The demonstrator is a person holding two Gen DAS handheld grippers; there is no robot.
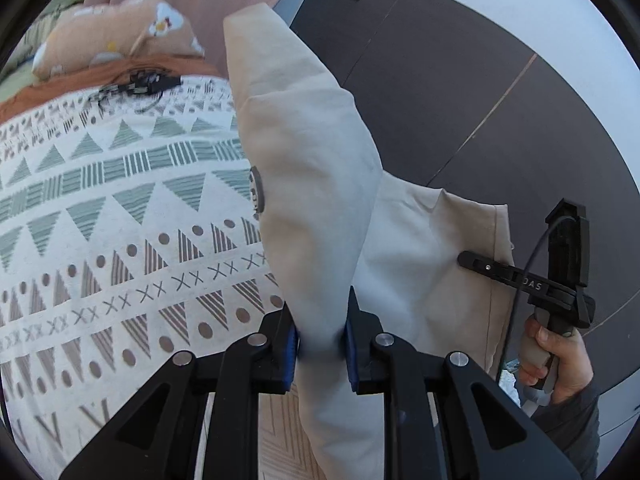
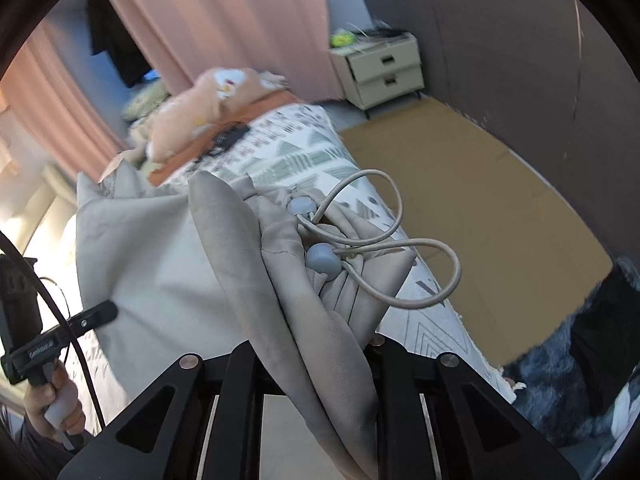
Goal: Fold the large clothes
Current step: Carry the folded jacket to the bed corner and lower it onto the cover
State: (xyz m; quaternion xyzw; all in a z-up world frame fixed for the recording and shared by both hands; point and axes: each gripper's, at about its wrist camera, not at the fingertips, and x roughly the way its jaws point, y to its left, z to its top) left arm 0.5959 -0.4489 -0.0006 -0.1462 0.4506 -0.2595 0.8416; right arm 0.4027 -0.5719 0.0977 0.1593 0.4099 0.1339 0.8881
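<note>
Left gripper (image 1: 320, 344): jaws pinched on a bunched fold of the beige garment (image 1: 304, 184); blue pads press the cloth from both sides.
Right gripper (image 2: 320, 344): fingertips hidden under the cloth; the cloth runs down between the jaws and they look closed on it.
Garment: held up off the bed between both grippers, draped and creased; a grey round button (image 1: 256, 190) sits on its left edge.
Drawstring (image 2: 400, 240): loops loose over the gathered fabric in the right wrist view, with two grey round toggles (image 2: 323, 262) on it.
Hands: the person's right hand (image 1: 556, 360) grips its tool handle at the right of the left wrist view.
Bed (image 1: 100, 220): patterned cover of triangles, dots and crosses, under the garment.
Pillow (image 1: 120, 28): tan, flower print, at the far end.
Nightstand (image 2: 380, 68): pale, two drawers, beside the bed.
</note>
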